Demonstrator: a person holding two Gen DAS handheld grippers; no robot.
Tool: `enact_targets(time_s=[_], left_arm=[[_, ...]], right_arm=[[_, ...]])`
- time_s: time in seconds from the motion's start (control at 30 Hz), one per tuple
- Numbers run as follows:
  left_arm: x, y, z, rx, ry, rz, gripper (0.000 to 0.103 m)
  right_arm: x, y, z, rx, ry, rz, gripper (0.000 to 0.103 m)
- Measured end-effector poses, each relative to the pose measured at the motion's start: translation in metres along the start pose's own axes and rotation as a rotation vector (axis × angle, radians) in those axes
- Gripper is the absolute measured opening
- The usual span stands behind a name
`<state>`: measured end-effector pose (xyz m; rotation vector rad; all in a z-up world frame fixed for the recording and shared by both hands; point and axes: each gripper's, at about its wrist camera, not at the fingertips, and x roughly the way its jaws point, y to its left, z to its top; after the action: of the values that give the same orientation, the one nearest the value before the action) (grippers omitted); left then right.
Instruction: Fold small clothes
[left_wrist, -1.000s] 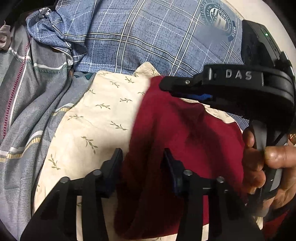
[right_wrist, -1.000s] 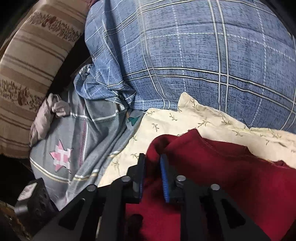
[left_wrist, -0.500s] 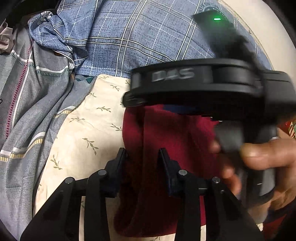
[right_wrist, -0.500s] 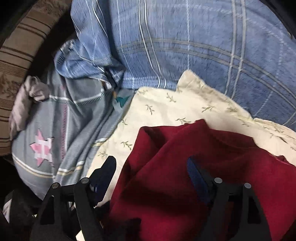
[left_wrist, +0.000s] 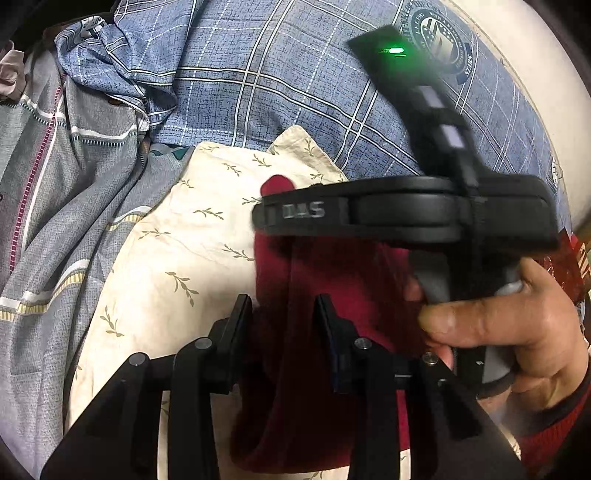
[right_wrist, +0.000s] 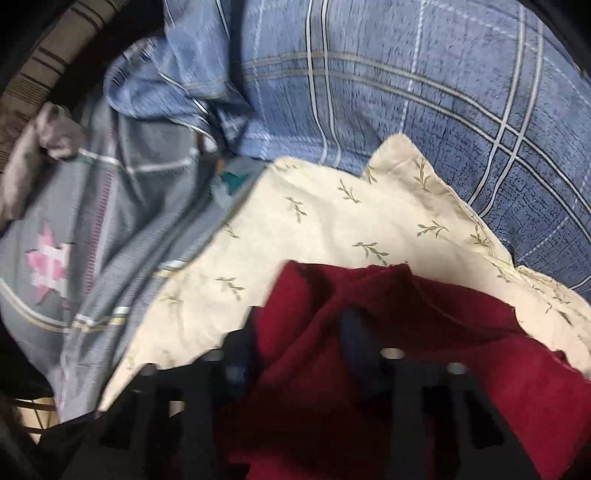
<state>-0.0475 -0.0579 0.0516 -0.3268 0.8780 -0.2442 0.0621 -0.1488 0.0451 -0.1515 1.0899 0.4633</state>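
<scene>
A dark red garment (left_wrist: 332, 288) lies bunched on a cream cloth with a leaf print (left_wrist: 177, 258). My left gripper (left_wrist: 282, 314) is open, its jaws apart over the garment's left fold. My right gripper (right_wrist: 299, 325) is open too, blurred, with red cloth (right_wrist: 406, 362) lying between and over its fingers. In the left wrist view the right gripper's black body (left_wrist: 406, 218) and the hand holding it cross above the garment and hide its right part.
A blue plaid bedcover (left_wrist: 277, 81) fills the back. A grey striped cloth with a pink star (right_wrist: 48, 262) lies at the left. A striped brown cushion (right_wrist: 44, 62) is at the far left. A small greyish rag (right_wrist: 44, 140) rests by it.
My right gripper let go of the red garment's corner, opened wide, then narrowed and moved left across the garment. My left gripper stayed open and closed a little.
</scene>
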Motion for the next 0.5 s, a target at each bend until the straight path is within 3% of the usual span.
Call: enact_targets(time_s=[0.13,0.2,0.3,0.5], left_arm=[[0.001,0.003,-0.001,-0.003,0.003,-0.001,0.045],[0.001,0.007,-0.003,-0.025,0.004,0.002,0.058],[0.001,0.009,-0.004,-0.04,0.004,0.0,0.064],[0.008,0.007,-0.006,-0.031,0.026,0.011,0.064]], right_arm=[[-0.018,-0.005,-0.003,0.027,-0.055,0.043,0.023],[-0.029,-0.011,-0.004,0.054,-0.081,0.076,0.02],[-0.039,-0.023,-0.007,0.099,-0.102,0.137,0.019],[-0.038,-0.029,-0.01,0.151,-0.111,0.197,0.019]])
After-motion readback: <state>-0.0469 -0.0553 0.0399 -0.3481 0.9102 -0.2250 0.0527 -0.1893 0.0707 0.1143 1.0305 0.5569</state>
